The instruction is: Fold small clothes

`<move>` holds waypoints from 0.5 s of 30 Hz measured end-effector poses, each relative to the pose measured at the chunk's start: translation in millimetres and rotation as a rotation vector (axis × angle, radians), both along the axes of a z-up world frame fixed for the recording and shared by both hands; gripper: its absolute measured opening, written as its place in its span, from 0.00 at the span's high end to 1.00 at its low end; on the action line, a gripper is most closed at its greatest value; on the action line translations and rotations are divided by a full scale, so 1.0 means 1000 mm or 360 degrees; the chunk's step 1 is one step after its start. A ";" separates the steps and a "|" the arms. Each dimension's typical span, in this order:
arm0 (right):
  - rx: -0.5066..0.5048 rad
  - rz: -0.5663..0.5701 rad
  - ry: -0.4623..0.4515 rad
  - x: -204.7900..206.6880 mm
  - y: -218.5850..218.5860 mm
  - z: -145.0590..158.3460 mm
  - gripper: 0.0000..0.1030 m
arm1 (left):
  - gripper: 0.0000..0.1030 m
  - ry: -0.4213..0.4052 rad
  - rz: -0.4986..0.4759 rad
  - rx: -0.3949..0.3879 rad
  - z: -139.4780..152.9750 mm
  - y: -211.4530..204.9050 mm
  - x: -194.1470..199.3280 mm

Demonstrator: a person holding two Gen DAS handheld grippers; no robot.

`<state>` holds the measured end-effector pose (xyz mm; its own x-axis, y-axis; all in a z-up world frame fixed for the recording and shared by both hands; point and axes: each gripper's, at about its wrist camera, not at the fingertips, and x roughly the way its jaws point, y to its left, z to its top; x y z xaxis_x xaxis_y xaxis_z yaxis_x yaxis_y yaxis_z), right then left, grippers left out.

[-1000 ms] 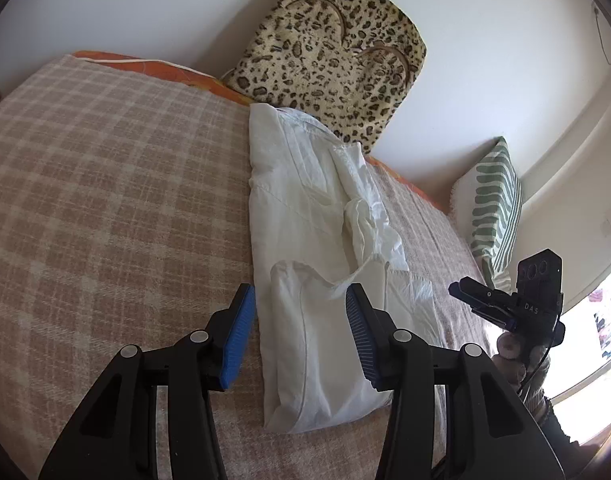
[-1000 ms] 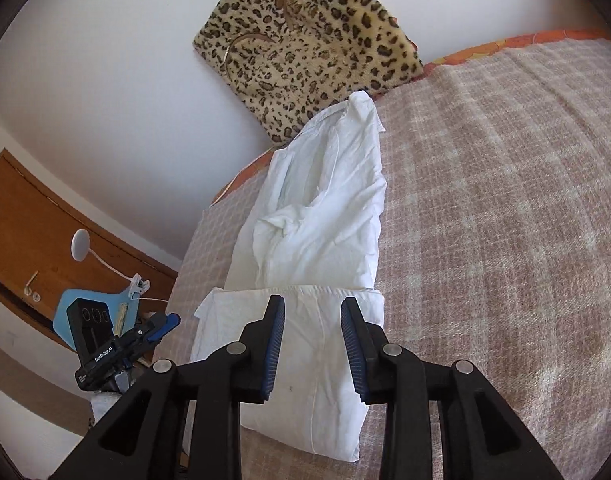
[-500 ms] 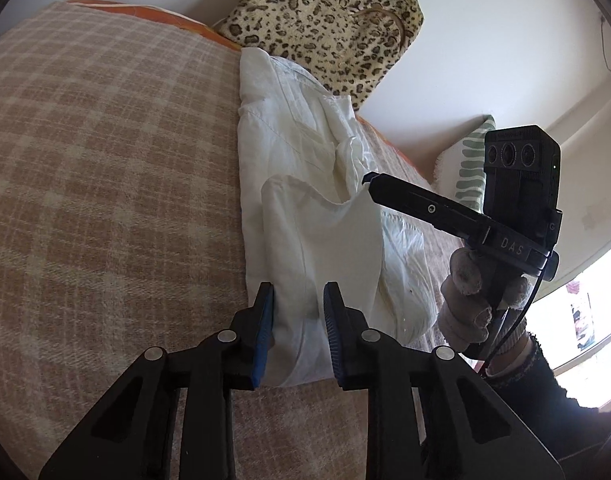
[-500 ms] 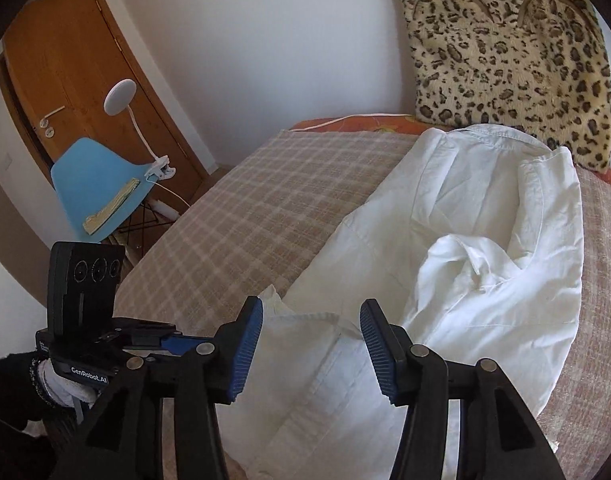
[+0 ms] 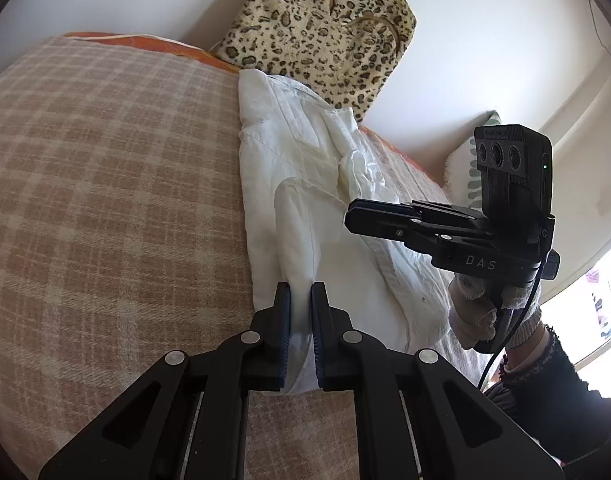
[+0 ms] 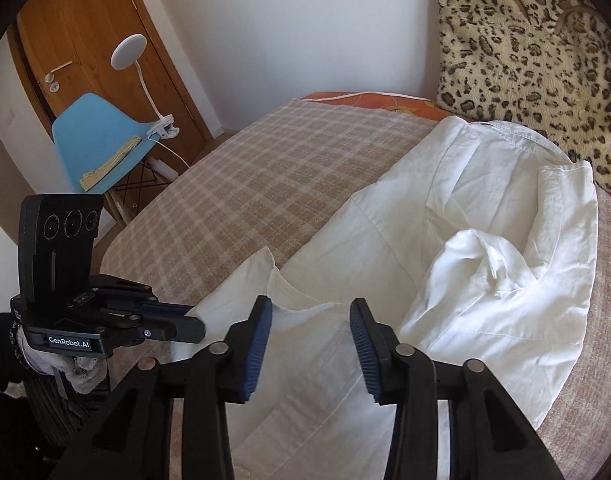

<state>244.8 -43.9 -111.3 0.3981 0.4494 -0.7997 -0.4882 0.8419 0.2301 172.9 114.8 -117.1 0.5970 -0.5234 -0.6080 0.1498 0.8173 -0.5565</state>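
A white shirt (image 5: pixel 297 168) lies lengthwise on the plaid bed, its lower part folded up over the body. My left gripper (image 5: pixel 301 308) is at the shirt's near edge. Its jaws are closing and the blue pads pinch a raised fold of the cloth. In the right wrist view the left gripper (image 6: pixel 193 324) grips that same corner of the white shirt (image 6: pixel 485 200). My right gripper (image 6: pixel 311 332) hangs over the folded lower part. Its jaws are closing, the pads stand apart, and cloth lies between them. From the left wrist view, the right gripper (image 5: pixel 351 218) reaches in from the right in a gloved hand.
A leopard-print bag (image 5: pixel 325 28) leans on the wall behind the shirt's collar. The plaid bedspread (image 5: pixel 105 180) spreads wide to the left. A green striped pillow (image 5: pixel 471 168) is at the far right. Beyond the bed stand a blue chair (image 6: pixel 97 148), a clip lamp (image 6: pixel 128 52) and a wooden door (image 6: pixel 77 40).
My left jaws have closed from wide apart onto the shirt's near edge. The right gripper has swung in from the side, rolled, and now sits over the shirt's folded lower part.
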 end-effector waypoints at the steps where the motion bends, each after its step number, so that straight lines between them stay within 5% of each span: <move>1: -0.0067 -0.0029 -0.0007 0.002 0.002 -0.004 0.84 | 0.92 -0.0011 0.0010 0.0000 0.001 0.000 0.001; 4: -0.0350 -0.0203 -0.0071 0.009 0.001 -0.014 0.85 | 0.92 0.0012 0.0024 0.0046 -0.002 -0.002 0.008; 10: -0.0079 -0.0327 -0.0152 0.002 -0.027 0.016 0.78 | 0.92 0.0038 0.0025 0.0144 -0.012 -0.007 0.017; 15: 0.0031 -0.0124 -0.0087 -0.037 -0.006 0.019 0.78 | 0.88 0.0028 0.0052 0.0177 -0.007 -0.005 0.017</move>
<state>208.1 -49.4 -91.9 0.4754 0.4305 -0.7673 -0.4335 0.8735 0.2215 189.7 109.9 -124.2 0.6011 -0.4326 -0.6720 0.1131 0.8784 -0.4643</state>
